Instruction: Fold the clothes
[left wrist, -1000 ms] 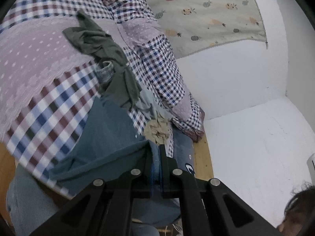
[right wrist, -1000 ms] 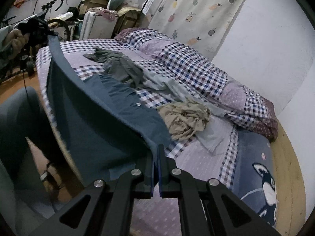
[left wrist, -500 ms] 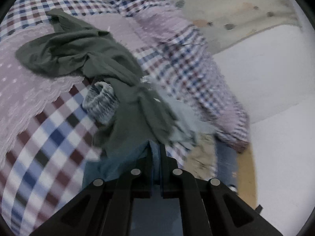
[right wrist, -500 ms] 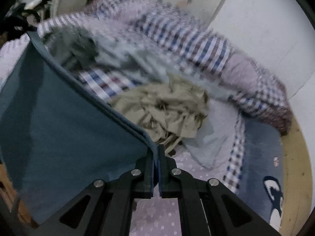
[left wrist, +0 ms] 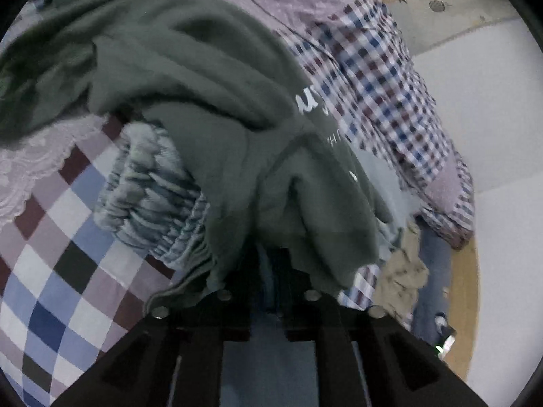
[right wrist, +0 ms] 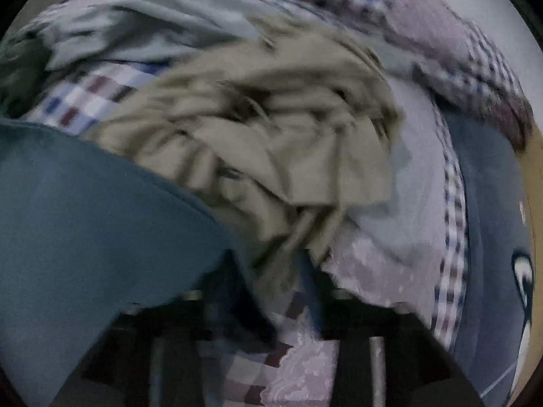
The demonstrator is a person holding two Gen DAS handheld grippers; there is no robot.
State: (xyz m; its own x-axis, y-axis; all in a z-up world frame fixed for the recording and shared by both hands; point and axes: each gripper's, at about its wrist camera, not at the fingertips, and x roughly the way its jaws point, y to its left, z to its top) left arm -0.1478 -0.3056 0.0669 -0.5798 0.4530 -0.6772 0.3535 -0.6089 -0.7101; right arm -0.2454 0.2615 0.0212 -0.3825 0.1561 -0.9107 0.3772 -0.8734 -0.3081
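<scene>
In the left wrist view, the left gripper [left wrist: 273,264] appears clamped on the teal-blue cloth garment [left wrist: 271,356] beneath a crumpled dark green sweatshirt [left wrist: 210,108]; in the blurred right view, the right gripper [right wrist: 271,271] has jaws apart, the teal cloth spread left, likely being laid flat on the checked bedspread [right wrist: 85,98], so smoothing comes next.

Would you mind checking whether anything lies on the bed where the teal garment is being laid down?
Yes. The dark green sweatshirt is heaped directly ahead of the left gripper, and the crumpled beige garment lies just beyond the teal garment, ahead of the right gripper.
</scene>
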